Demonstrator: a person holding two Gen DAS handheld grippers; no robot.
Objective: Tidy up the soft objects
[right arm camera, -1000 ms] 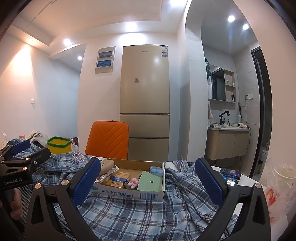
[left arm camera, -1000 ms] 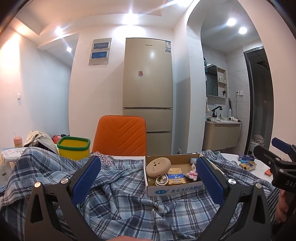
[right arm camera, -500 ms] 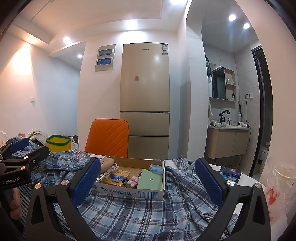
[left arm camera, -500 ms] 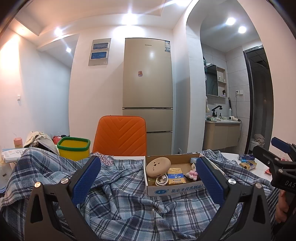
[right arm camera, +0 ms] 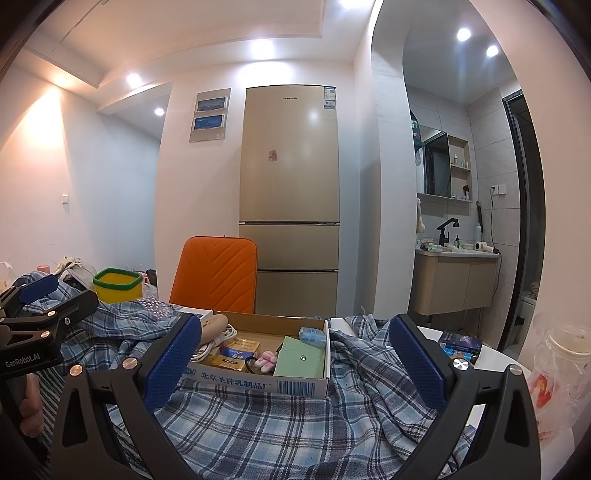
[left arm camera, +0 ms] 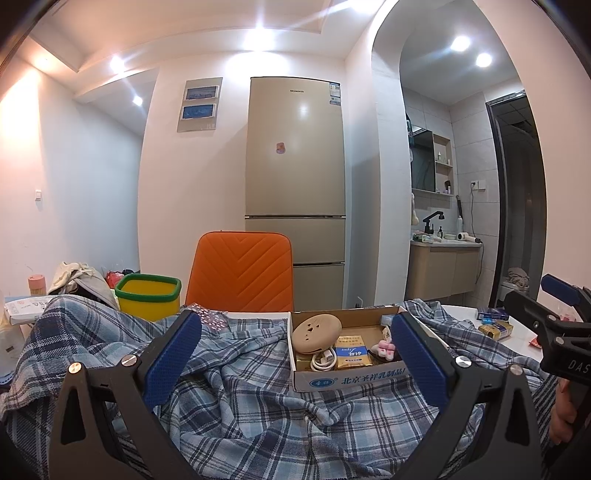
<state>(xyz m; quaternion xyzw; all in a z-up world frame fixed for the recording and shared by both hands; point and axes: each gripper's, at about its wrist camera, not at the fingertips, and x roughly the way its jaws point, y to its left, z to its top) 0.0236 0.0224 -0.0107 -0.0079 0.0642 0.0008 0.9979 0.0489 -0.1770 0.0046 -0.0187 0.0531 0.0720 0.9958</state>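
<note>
Wide-open right gripper above plaid cloth, facing cardboard box.

warm recessed ceiling spotlights flaring; room evenly bright; sharp centre; strong fisheye bending, dark vignetted corners

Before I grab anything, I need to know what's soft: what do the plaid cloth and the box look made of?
Plaid cloth: woven fabric, matte, seemingly soft; it lies in loose folds. Box: printed cardboard, brown inside, with stiff straight walls.
</note>
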